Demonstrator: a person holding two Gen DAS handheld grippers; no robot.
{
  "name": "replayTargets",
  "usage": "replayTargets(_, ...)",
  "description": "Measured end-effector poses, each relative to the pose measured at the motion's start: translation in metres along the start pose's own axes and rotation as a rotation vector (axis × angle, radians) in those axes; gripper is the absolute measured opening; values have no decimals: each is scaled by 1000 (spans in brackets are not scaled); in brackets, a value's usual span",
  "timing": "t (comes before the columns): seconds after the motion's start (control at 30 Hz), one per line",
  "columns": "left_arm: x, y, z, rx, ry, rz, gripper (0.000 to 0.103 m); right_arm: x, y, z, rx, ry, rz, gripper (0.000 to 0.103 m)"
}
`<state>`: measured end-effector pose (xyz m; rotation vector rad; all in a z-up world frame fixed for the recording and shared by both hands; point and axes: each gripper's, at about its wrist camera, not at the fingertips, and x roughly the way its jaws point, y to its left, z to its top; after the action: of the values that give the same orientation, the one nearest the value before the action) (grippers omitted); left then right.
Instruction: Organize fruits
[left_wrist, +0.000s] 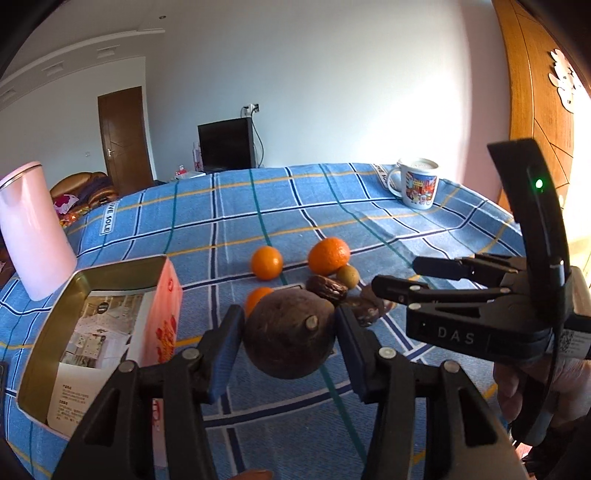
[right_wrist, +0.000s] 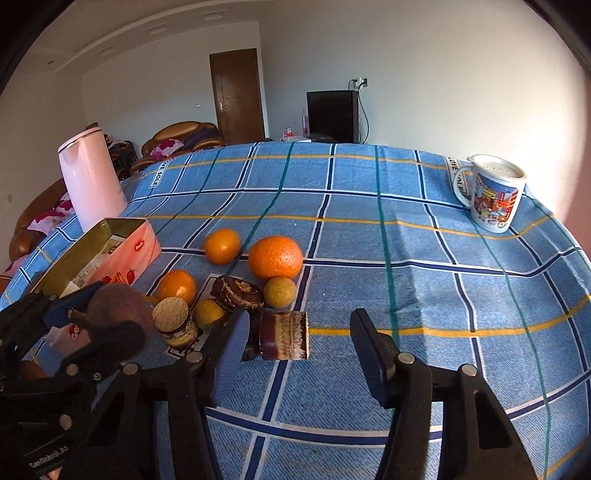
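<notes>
My left gripper (left_wrist: 290, 332) is shut on a dark purple passion fruit (left_wrist: 288, 332) and holds it above the blue checked cloth; it also shows in the right wrist view (right_wrist: 118, 306). An open pink tin (left_wrist: 92, 332) stands just left of it. My right gripper (right_wrist: 299, 350) is open and empty, its fingers either side of a brown chocolate cake roll (right_wrist: 284, 334). Behind lie a large orange (right_wrist: 275, 257), two small oranges (right_wrist: 221, 245) (right_wrist: 177, 286), a green-yellow fruit (right_wrist: 279, 292), a small yellow fruit (right_wrist: 208, 313) and round chocolate cakes (right_wrist: 236, 291).
A pink kettle (right_wrist: 92, 181) stands at the far left of the table behind the tin (right_wrist: 110, 251). A printed mug (right_wrist: 493, 194) stands at the far right. The table edge curves away behind; a sofa, door and television are beyond.
</notes>
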<state>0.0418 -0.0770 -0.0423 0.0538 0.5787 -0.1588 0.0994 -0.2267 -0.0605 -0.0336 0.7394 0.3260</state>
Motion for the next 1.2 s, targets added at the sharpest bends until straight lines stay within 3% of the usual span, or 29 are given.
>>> replayTargets(0.27,-6,28,-1,-62,-20,20,53,23,-4,3,46,80,52,32)
replayTargets(0.4,-14,38,-1,-82,-38,31,53,21,-5,3,53,76,78,31)
replayTargets(0.63,-23,51,1,-102,-64,71,53,-1,1,5,34,-32,32,31)
replayTargets(0.9,-29,66,-3,-116,-71,89,53,-23,27,16,-11,-132,87,31)
replayTargets(1.13,-35,77,-4,-142,-85,88,53,-30,37,15,-50,-154,77,31)
replayTargets(1.2,-37,77,-4,-142,-88,90,53,-35,32,14,-31,-161,117,31)
